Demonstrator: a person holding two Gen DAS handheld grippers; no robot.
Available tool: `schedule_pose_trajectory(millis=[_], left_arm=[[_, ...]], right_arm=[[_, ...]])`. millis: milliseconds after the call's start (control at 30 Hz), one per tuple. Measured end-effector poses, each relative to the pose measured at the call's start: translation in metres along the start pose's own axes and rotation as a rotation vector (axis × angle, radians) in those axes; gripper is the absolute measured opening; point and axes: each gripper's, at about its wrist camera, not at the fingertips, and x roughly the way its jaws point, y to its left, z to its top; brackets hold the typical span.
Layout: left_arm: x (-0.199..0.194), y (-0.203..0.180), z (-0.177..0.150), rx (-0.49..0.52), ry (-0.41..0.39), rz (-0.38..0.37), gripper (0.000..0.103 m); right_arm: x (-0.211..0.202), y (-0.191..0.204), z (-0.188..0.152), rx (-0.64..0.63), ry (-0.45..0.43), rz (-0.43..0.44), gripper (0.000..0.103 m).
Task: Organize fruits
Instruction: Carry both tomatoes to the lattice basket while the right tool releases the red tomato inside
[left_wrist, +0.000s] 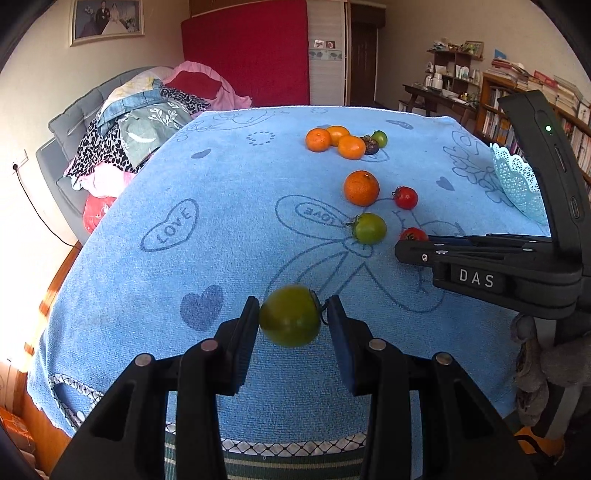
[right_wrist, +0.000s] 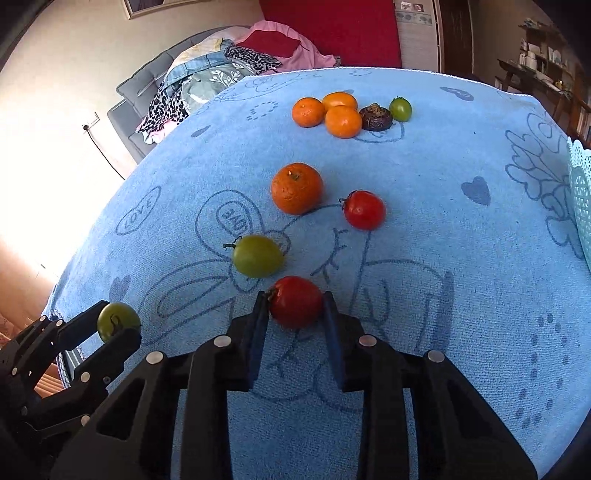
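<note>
My left gripper (left_wrist: 291, 317) is shut on a green tomato (left_wrist: 290, 315) and holds it just above the blue towel (left_wrist: 221, 258). Seen from the right wrist, that same green tomato (right_wrist: 117, 320) sits between the left fingers at the lower left. My right gripper (right_wrist: 295, 308) is shut on a red tomato (right_wrist: 295, 301) that rests on the towel. Just beyond it lie another green tomato (right_wrist: 257, 256), an orange (right_wrist: 296, 188) and a second red tomato (right_wrist: 364, 209). In the left wrist view the right gripper (left_wrist: 406, 249) reaches in from the right.
At the far side of the towel, three oranges (right_wrist: 327, 112), a dark fruit (right_wrist: 376, 117) and a small green tomato (right_wrist: 400, 109) sit together. A pale blue lace-edged basket (left_wrist: 517, 181) stands at the right edge. A sofa piled with clothes (left_wrist: 129, 125) is behind on the left.
</note>
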Motion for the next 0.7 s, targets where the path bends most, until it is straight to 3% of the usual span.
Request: schedule_pose_trajectory(millis=[400,700], left_arm=[[-0.002,-0.019,0.034,0.033,-0.041,-0.027,0.039],[0.002,-0.067,0.070,0.095,-0.076,-0.090,0.039]], right_arm=[[-0.046,-0.040,0.007,0.089,-0.108,0.001,0.030],[-0.090,-0.092,0.018,0.158,-0.191,-0.058,0.030]])
